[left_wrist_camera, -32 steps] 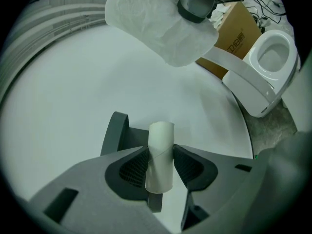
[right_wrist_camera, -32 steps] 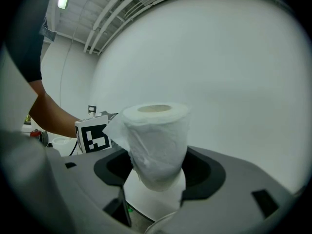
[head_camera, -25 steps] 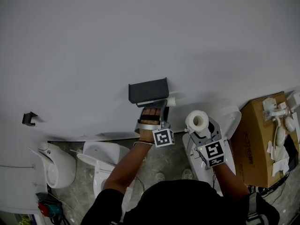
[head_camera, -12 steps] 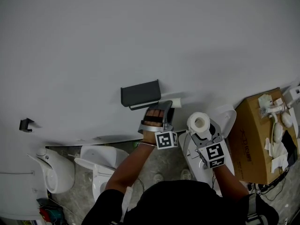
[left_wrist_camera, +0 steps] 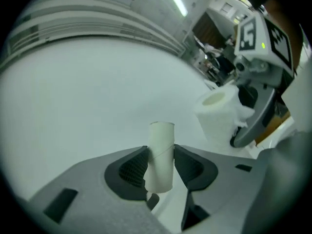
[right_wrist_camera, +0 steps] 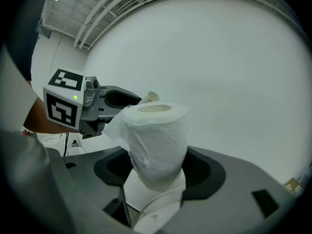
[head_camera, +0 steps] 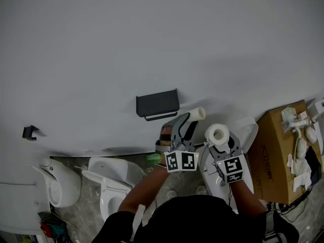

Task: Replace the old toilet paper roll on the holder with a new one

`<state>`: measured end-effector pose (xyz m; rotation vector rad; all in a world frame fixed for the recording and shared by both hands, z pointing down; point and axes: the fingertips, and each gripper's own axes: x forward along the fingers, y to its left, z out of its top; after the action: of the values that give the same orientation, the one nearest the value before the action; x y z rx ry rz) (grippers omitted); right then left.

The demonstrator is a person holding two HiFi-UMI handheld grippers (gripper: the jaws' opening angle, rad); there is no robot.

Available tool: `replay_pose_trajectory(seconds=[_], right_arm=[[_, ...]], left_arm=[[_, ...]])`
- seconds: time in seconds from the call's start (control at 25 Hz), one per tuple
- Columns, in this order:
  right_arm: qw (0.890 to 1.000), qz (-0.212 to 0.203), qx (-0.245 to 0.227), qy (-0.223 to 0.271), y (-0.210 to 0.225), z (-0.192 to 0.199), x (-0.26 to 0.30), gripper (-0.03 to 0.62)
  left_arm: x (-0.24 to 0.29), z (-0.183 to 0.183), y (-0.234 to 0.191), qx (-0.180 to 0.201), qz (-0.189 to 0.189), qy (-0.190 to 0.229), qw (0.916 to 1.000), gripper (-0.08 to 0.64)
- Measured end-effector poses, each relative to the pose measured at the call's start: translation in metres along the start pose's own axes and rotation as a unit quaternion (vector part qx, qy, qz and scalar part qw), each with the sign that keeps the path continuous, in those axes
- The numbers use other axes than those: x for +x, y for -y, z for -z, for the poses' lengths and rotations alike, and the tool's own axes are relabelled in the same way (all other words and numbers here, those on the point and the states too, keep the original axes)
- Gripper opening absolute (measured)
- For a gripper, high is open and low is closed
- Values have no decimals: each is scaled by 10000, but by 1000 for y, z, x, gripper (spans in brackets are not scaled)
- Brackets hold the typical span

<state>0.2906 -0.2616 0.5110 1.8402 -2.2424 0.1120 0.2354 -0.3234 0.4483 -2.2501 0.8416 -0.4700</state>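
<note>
Head view looked steeply down on left gripper (head_camera: 186,120), right gripper (head_camera: 218,138) and wall (head_camera: 152,44), each gripper view sat close behind its jaws, wall ahead, the other gripper in frame.

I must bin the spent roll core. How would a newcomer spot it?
Find the dark holder on the grey wall. Just right of and below it, the left gripper grips a thin bare tube. Unlike the fat white roll in the right gripper, it carries no paper.
</note>
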Motion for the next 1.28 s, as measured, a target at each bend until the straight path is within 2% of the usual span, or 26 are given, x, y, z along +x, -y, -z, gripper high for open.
replay_pose_trajectory(seconds=[0.04,0.12,0.28,0.36,0.48,0.56,0.6,0.8,1.08,1.16,1.28], right_arm=[[10000,4,19,6,-1,0,1,288],[10000,-2,19,33,-2,-3,3,288],[9999,25,-12,103,-6,-12,6,288],[9999,43,-11,141,-9,-16,6,288],[9997,-34,-15,242,-16,-23,8,288],[9995,-99,7,285,-21,-26,10,288],[9995,-129,12,279,-22,-26,10,288],[9989,-246,85,379,-38,-30,17,288],[9972,-524,155,512,-61,-35,38,288],[9953,-585,434,642,-60,-36,47,288],[9869,-792,1195,746,-54,-35,59,288]], left_arm=[[-4,-3,-4,-416,49,108,9991,166],[-14,-9,-12,-1214,157,413,9916,166],[-38,-26,-33,-2326,109,1025,9671,166],[-52,-28,-41,-2730,38,1230,9541,166],[-70,-18,-51,-3067,-46,1221,9439,166],[-81,-12,-57,-3347,-146,1228,9342,166],[-86,-8,-59,-3413,-214,1242,9315,166],[-110,14,-74,-3424,-508,1101,9317,166],[-138,40,-87,-3290,-754,921,9368,166],[-144,45,-89,-3272,-794,906,9372,166],[-151,48,-93,-3390,-867,806,9333,166]])
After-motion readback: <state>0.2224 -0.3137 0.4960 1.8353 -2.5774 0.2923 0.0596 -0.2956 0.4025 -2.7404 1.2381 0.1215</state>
